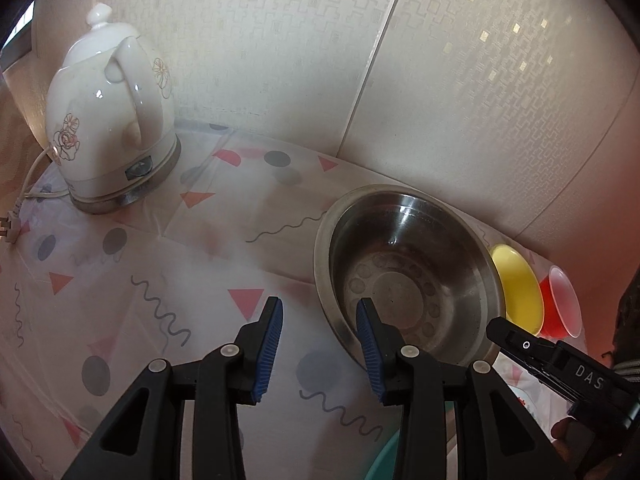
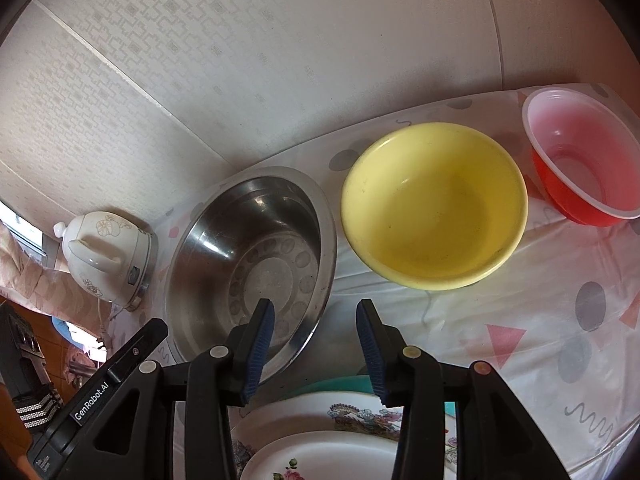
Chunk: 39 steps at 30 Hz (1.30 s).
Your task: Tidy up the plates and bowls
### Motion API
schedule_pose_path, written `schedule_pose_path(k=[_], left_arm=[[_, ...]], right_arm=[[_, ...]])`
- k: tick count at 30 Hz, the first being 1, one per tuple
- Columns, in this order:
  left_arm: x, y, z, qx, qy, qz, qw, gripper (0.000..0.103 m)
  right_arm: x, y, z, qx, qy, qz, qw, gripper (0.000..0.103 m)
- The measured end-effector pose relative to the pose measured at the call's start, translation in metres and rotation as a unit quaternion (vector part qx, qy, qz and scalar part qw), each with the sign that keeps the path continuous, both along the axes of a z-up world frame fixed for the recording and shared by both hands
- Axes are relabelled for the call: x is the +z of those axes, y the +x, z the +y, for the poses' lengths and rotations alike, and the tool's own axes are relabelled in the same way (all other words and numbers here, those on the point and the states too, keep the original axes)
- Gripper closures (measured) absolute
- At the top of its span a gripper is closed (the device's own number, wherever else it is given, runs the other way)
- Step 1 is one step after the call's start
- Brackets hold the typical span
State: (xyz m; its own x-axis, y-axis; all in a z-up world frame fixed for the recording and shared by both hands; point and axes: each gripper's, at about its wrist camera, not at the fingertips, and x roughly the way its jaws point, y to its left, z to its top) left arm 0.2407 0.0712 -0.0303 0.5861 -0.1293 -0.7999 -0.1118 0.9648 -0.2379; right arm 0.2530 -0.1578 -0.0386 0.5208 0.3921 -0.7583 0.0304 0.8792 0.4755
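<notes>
A steel bowl point(image 1: 404, 268) point(image 2: 256, 256) stands on the patterned tablecloth by the wall. A yellow bowl point(image 2: 434, 204) point(image 1: 518, 288) stands to its right, and a red plastic bowl point(image 2: 584, 160) point(image 1: 560, 304) beyond that. My left gripper point(image 1: 320, 316) is open and empty, its right finger over the steel bowl's near rim. My right gripper point(image 2: 314, 318) is open and empty, its left finger over the steel bowl's rim. Below it lie stacked white floral plates point(image 2: 320, 448) on a teal plate point(image 2: 340, 382).
A white ceramic electric kettle point(image 1: 108, 120) point(image 2: 106, 256) with cord stands at the back left. The wall point(image 1: 360, 60) runs close behind the bowls. The other gripper's body point(image 1: 568, 376) shows at the lower right of the left wrist view.
</notes>
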Motion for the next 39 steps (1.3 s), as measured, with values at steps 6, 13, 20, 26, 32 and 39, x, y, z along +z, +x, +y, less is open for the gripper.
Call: schedule_pose_path(k=[6, 13, 20, 26, 32, 39], left_arm=[[-0.011, 0.006, -0.005, -0.011, -0.01, 0.006, 0.9999, 0.065], [-0.017, 0.016, -0.004, -0.008, -0.037, 0.013, 0.9992, 0.086], [-0.017, 0.003, -0.004, -0.015, -0.042, 0.007, 0.999, 0.085], [-0.014, -0.019, 0.014, 0.012, -0.044, 0.002, 0.999, 0.084], [-0.01, -0.05, 0.039, 0.045, -0.03, 0.002, 0.9985, 0.082], [-0.008, -0.094, 0.064, 0.073, -0.001, -0.001, 0.9973, 0.08]], right_arm=[[-0.01, 0.006, 0.002, 0.006, -0.002, 0.019, 1.0, 0.06], [-0.012, 0.013, 0.007, 0.015, -0.019, 0.023, 0.999, 0.06], [-0.013, 0.015, 0.024, 0.053, -0.053, 0.013, 0.997, 0.068], [-0.001, 0.012, 0.051, 0.096, -0.071, -0.007, 0.993, 0.068], [0.0, -0.002, 0.081, 0.143, -0.074, -0.014, 0.987, 0.068], [0.0, -0.034, 0.113, 0.201, -0.063, -0.012, 0.977, 0.066]])
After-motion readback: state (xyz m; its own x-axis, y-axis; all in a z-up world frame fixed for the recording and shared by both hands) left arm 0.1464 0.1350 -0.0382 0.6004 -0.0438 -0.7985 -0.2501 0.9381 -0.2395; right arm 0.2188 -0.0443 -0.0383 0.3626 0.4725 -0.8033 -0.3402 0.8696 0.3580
